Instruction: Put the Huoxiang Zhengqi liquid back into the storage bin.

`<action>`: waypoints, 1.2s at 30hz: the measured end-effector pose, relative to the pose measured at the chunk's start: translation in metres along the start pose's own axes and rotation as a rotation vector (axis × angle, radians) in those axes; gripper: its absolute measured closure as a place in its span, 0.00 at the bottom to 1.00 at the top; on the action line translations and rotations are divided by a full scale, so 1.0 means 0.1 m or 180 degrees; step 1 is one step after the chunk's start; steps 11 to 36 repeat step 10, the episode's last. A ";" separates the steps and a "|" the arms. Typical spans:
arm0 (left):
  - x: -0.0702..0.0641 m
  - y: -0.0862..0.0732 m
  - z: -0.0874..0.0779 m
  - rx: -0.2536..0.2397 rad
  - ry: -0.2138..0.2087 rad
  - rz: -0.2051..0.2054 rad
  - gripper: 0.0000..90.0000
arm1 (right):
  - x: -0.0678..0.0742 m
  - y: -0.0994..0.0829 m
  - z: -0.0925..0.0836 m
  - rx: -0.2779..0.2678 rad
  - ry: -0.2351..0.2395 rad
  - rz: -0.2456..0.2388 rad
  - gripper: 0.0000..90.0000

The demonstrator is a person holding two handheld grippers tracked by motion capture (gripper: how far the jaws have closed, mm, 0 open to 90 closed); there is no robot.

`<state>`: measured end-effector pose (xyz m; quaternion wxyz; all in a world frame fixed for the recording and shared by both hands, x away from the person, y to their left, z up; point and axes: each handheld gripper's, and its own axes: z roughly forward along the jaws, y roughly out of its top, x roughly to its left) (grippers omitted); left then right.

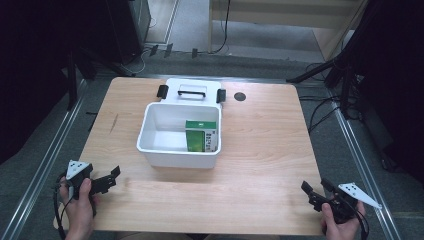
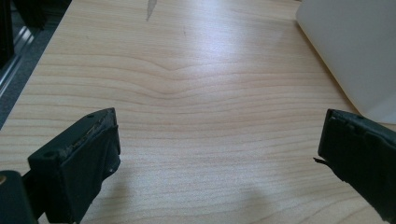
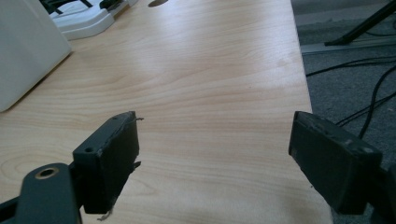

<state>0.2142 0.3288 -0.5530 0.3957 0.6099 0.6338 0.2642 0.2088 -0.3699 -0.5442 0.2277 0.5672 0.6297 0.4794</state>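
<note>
Claws parked wide, box waiting in the bin

Hands sit at the near corners of the wooden surface [image 1: 260, 150], each holding its tool low over the wood. Your left claw [image 1: 114, 176] has its jaws spread wide with nothing between them; its own view shows bare wood grain in the gap and the white wall of the bin [image 2: 355, 51] off at the upper right. Your right claw [image 1: 314, 187] is likewise spread and empty, well apart from the bin.

The white bin [image 1: 150, 127] stands mid-surface, uncovered. Inside it, against the right wall, a green and white box [image 1: 201, 136] stands on edge. The bin's white lid [image 1: 192, 90], with a black handle and black clips, lies flat just behind the bin, touching its far rim.
</note>
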 end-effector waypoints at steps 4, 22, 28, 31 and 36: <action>0.00 0.00 0.01 0.0003 -0.0010 -0.0006 0.00 | -0.06 -0.04 -0.04 -0.0068 -0.0023 0.0095 0.17; 0.00 0.00 0.01 0.0012 -0.0004 0.0010 0.00 | -0.12 -0.04 -0.06 -0.0130 -0.0065 0.0169 0.17; 0.00 0.00 0.01 0.0012 -0.0004 0.0010 0.00 | -0.12 -0.04 -0.06 -0.0130 -0.0065 0.0169 0.17; 0.00 0.00 0.01 0.0012 -0.0004 0.0010 0.00 | -0.12 -0.04 -0.06 -0.0130 -0.0065 0.0169 0.17; 0.00 0.00 0.01 0.0012 -0.0004 0.0010 0.00 | -0.12 -0.04 -0.06 -0.0130 -0.0065 0.0169 0.17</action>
